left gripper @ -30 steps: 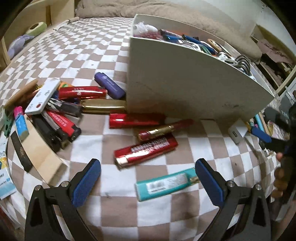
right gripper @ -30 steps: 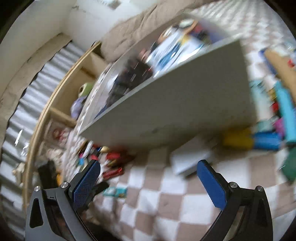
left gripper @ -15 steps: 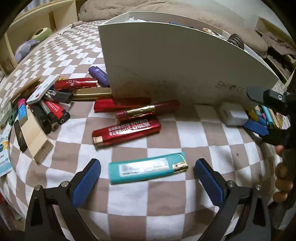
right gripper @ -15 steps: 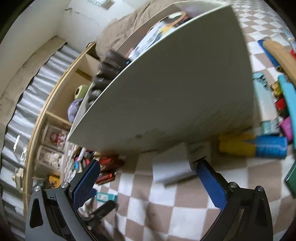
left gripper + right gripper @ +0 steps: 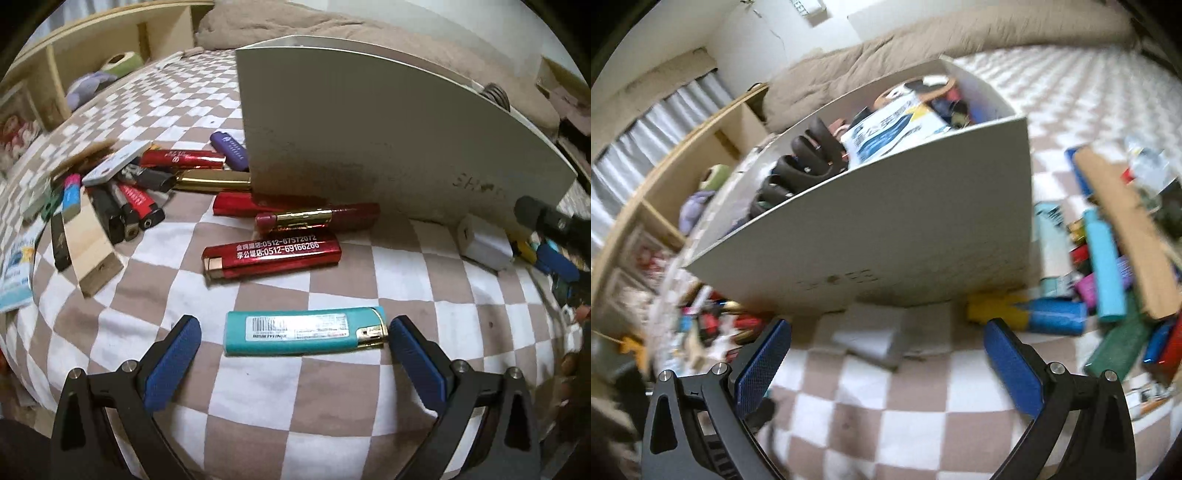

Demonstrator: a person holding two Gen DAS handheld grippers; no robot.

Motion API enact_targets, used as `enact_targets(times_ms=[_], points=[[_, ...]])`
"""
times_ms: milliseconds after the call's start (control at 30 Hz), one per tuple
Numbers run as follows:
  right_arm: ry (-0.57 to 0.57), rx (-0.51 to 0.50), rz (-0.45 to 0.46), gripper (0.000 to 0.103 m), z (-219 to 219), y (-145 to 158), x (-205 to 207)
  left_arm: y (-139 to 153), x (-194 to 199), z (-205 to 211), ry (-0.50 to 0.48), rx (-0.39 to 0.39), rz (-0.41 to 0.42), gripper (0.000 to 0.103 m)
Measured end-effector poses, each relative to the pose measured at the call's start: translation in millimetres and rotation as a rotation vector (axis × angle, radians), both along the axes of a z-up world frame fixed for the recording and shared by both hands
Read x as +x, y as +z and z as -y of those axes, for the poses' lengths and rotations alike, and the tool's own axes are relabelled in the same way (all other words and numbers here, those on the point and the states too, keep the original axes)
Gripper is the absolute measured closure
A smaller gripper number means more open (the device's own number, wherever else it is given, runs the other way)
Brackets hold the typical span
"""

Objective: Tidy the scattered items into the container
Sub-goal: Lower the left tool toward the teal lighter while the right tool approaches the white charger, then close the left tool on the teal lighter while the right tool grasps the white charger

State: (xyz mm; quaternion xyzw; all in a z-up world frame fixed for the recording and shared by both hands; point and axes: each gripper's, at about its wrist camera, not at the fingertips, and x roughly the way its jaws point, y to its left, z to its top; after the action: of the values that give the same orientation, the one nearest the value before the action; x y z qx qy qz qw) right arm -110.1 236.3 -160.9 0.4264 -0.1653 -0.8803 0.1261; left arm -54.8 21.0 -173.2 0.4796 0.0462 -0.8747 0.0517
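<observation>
Over on the left, a heap of lighters (image 5: 129, 199) and a wooden block (image 5: 92, 247) sprawl on the checkered bedspread (image 5: 332, 406), and the left tongs (image 5: 293, 349) hover low with both blue pads spread wide. Right between them lies the teal lighter (image 5: 304, 331), flat on the bed, long axis running crosswise from pad to pad, its metal head just beside the right-hand pad. That looks like an end-to-end pinch unless the tongs turn first. Just beyond, a red lighter (image 5: 271, 256) and a lipstick (image 5: 317, 218) lie parallel, tucked near the white box (image 5: 388, 147), the container, already crowded inside. Moving right, the right tongs (image 5: 886, 350) are parted too, holding nothing, facing a white charger block (image 5: 866, 338) at the box's foot, with a yellow-and-blue tube (image 5: 1027, 314) farther right. The left tongs are clearly the nearer to the teal lighter.
</observation>
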Motion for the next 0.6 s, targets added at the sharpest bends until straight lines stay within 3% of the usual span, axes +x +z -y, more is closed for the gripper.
enact_targets(times_ms=[67, 200, 233, 400, 600], points=[[0.003, 0.053, -0.034, 0.000, 8, 0, 3, 0, 0, -1, -0.006, 0.004, -0.002, 0.002], [0.060, 0.145, -0.031, 0.000, 29, -5, 3, 2, 12, -2, -0.025, 0.001, -0.020, 0.015], [0.064, 0.141, -0.021, 0.000, 30, -7, 2, 3, 13, -1, -0.031, 0.002, -0.025, 0.020], [0.018, 0.043, 0.069, 0.000, 24, -18, -5, 5, 13, 0, -0.049, 0.007, -0.033, 0.020], [-0.046, 0.050, 0.090, 0.000, 33, -20, -8, 4, 14, -4, -0.058, -0.015, -0.042, 0.020]])
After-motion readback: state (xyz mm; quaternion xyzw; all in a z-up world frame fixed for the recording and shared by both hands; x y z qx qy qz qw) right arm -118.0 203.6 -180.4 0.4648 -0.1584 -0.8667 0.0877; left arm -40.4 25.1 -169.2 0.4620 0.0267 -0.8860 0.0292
